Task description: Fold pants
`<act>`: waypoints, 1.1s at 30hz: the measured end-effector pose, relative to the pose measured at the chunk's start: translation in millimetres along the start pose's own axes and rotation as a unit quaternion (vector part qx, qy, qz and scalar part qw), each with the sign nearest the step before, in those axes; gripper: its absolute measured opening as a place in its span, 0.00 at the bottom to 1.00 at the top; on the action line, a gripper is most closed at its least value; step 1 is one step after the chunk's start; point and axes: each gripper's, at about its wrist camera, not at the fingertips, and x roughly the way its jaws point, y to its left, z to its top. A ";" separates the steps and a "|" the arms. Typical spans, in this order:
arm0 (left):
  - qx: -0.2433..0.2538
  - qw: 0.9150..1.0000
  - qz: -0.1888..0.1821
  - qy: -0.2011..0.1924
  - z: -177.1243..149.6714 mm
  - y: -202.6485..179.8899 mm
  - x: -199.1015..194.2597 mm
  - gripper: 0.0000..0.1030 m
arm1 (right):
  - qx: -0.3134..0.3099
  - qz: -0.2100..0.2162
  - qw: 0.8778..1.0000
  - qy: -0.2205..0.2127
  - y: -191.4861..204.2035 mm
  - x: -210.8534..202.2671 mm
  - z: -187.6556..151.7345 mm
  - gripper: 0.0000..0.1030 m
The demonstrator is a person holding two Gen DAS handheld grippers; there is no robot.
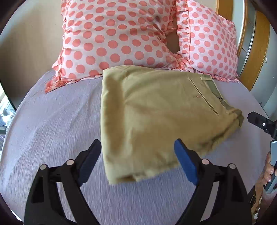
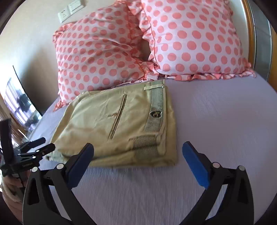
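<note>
The khaki pants [image 1: 155, 112] lie folded into a compact stack on the lavender bed sheet [image 1: 52, 121], waistband to the right with a back pocket showing. My left gripper [image 1: 137, 155] is open and empty, its blue-padded fingers over the stack's near left corner, held above it. In the right wrist view the pants [image 2: 117, 124] lie ahead and left, striped waistband and a badge on top. My right gripper [image 2: 138, 161] is open and empty, just short of the stack's near right corner. The left gripper also shows in the right wrist view [image 2: 34, 148], and the right gripper's finger [image 1: 259, 122] at the left wrist view's right edge.
Two pink polka-dot pillows [image 1: 117, 39] [image 2: 190, 39] lean against the wall right behind the pants. A wooden headboard frame [image 1: 256, 57] stands at the right. Wall switches [image 2: 71, 9] sit above the pillows. A dark framed screen [image 2: 19, 102] stands at the left.
</note>
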 end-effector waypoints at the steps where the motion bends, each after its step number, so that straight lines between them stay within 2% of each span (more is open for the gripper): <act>1: -0.004 1.000 -0.001 0.001 -13.5 -1.4 -7.8 0.89 | -0.019 -0.012 1.000 -0.003 10.4 -5.3 -13.7 0.99; 5: -0.009 1.000 0.019 0.006 -54.5 -12.5 -20.3 0.93 | -0.059 -0.043 0.997 0.000 39.1 -8.5 -53.2 0.99; 9: -0.025 0.999 0.036 0.009 -70.1 -18.5 -16.3 0.98 | -0.066 -0.069 0.995 0.021 49.9 3.1 -71.7 0.99; 10: -0.022 0.999 0.048 -0.001 -72.3 -20.7 -17.5 0.98 | -0.064 -0.072 0.995 0.027 51.5 5.8 -74.4 0.99; 12: -0.017 0.998 0.063 -0.010 -77.1 -24.1 -18.2 0.98 | -0.066 -0.085 0.994 0.018 55.3 4.8 -81.9 0.99; 21: -0.025 0.995 0.070 -0.062 -91.5 -25.2 -23.6 0.98 | -0.057 -0.091 0.994 -0.023 53.9 2.2 -92.6 0.99; 33: -0.024 0.995 0.070 -0.067 -91.8 -24.9 -23.8 0.98 | -0.058 -0.090 0.994 -0.022 53.6 2.2 -92.2 0.99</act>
